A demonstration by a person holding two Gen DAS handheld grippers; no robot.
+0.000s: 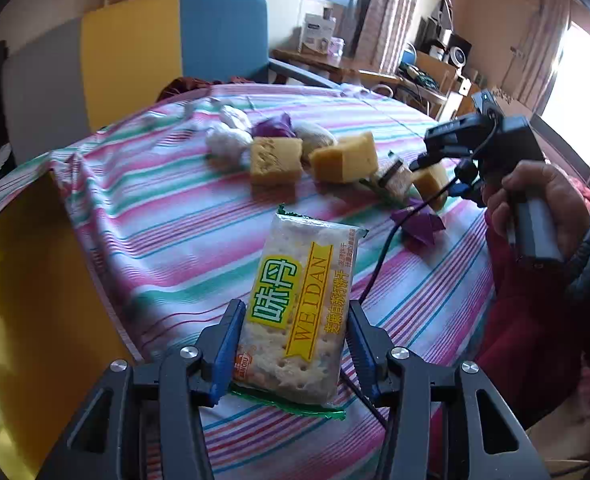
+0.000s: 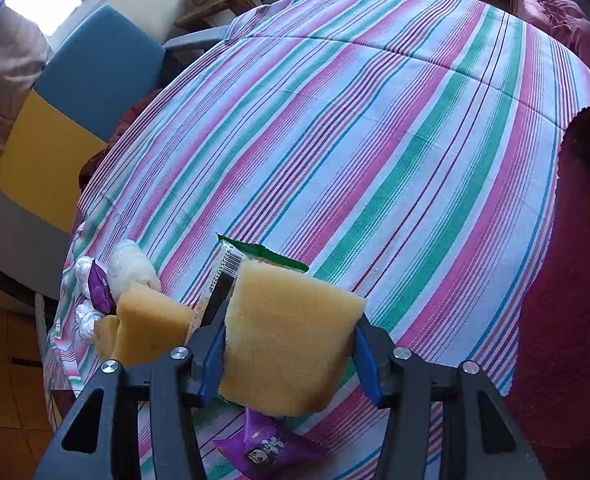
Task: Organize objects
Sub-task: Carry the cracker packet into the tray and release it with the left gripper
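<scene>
In the left wrist view my left gripper (image 1: 293, 344) is shut on a clear cracker packet (image 1: 303, 304) with a yellow and green label, held above the striped tablecloth (image 1: 167, 240). My right gripper (image 2: 289, 344) is shut on a yellow sponge (image 2: 291, 336), whose sides bulge between the blue pads. Seen from the left, the right gripper (image 1: 419, 166) sits low over that sponge (image 1: 429, 186), held by a hand (image 1: 535, 204). Two more sponges (image 1: 275, 160) (image 1: 345, 158) lie at the table's middle. Another cracker packet (image 2: 231, 264) lies just behind the held sponge.
White wrapped bundles (image 1: 229, 142) and purple packets (image 1: 273, 126) (image 1: 417, 226) lie among the sponges. A purple packet (image 2: 267, 448) lies under my right gripper. An open yellow box (image 1: 27, 280) stands at the table's left. A blue, yellow and grey chair (image 1: 175, 40) stands behind; a red cloth (image 2: 567, 280) is to the right.
</scene>
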